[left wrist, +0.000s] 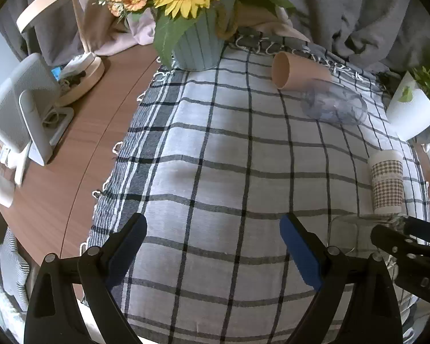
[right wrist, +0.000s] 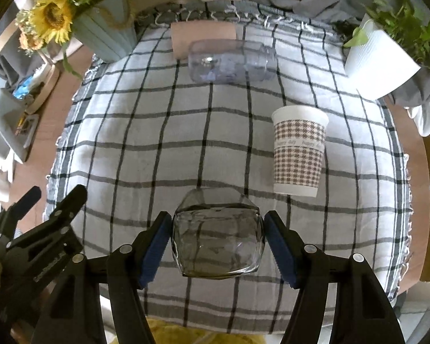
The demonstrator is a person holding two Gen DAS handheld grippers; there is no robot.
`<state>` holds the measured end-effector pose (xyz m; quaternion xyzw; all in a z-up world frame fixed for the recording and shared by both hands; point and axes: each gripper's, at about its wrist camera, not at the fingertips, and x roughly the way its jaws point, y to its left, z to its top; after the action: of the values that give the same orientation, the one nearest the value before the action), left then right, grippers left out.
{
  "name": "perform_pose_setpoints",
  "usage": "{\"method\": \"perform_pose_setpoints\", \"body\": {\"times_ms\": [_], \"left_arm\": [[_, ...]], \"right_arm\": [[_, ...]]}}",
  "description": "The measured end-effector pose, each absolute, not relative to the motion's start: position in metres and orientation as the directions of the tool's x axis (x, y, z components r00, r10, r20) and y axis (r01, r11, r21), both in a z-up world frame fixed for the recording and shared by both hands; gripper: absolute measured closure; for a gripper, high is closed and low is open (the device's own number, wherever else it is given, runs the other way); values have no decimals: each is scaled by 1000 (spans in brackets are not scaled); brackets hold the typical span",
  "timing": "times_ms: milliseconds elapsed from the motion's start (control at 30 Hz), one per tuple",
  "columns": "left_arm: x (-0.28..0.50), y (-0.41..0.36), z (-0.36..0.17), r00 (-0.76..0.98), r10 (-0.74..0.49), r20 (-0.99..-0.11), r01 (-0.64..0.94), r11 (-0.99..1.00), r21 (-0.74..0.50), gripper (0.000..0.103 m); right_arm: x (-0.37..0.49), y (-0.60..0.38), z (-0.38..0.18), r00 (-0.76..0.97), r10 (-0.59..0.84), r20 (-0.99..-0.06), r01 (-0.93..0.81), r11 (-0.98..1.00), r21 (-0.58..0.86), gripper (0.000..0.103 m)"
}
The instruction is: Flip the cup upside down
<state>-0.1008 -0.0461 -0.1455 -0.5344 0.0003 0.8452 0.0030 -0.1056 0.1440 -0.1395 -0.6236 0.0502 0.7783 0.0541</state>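
Observation:
A clear square glass cup [right wrist: 218, 240] sits between the fingers of my right gripper [right wrist: 216, 249], base toward the camera, mouth away. The blue pads touch or nearly touch its two sides, so the gripper looks shut on it. The glass shows faintly in the left wrist view [left wrist: 347, 235], with the right gripper's black body [left wrist: 410, 243] beside it. My left gripper [left wrist: 212, 249] is open and empty over the plaid cloth [left wrist: 215, 143]; its body shows in the right wrist view [right wrist: 43, 229].
A checked paper cup [right wrist: 299, 150] stands upside down right of the glass, also in the left wrist view [left wrist: 387, 180]. A clear plastic jar [right wrist: 232, 61] and a tan cup [right wrist: 203, 40] lie on their sides at the back. A sunflower vase [right wrist: 106, 28] and a white plant pot [right wrist: 378, 63] stand in the far corners.

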Motion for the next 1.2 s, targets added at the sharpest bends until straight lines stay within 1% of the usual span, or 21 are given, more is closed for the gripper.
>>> {"method": "perform_pose_setpoints", "body": {"times_ms": [433,1000,1033,1067,1133,1200], "left_arm": [[-105,-56,-153,-409,-19,-912,26,-1000,9,8],[-104,-57,-152,-407,-37,-913,24,-999,29,8],[-104,-58,-151,-408,-35,-912,24,-999,28,8],[-103,-59,-150,-409,-32,-912,23,-999,25,8],[-101,-60,-149,-413,-32,-910,30,-999,22,8],[-99,-61,-146,-419,-33,-907,35,-999,20,8]], "right_arm": [[-124,131,-150,-235,79,-969,-119,-992,-53,37],[-127,127,-149,-256,75,-964,-96,-994,-52,36],[-127,126,-148,-263,72,-962,-93,-994,-49,31],[-127,126,-146,-271,72,-960,-93,-995,-48,22],[-126,125,-141,-295,77,-953,-99,-994,-49,17],[-124,126,-136,-315,78,-946,-98,-994,-49,15]]}}
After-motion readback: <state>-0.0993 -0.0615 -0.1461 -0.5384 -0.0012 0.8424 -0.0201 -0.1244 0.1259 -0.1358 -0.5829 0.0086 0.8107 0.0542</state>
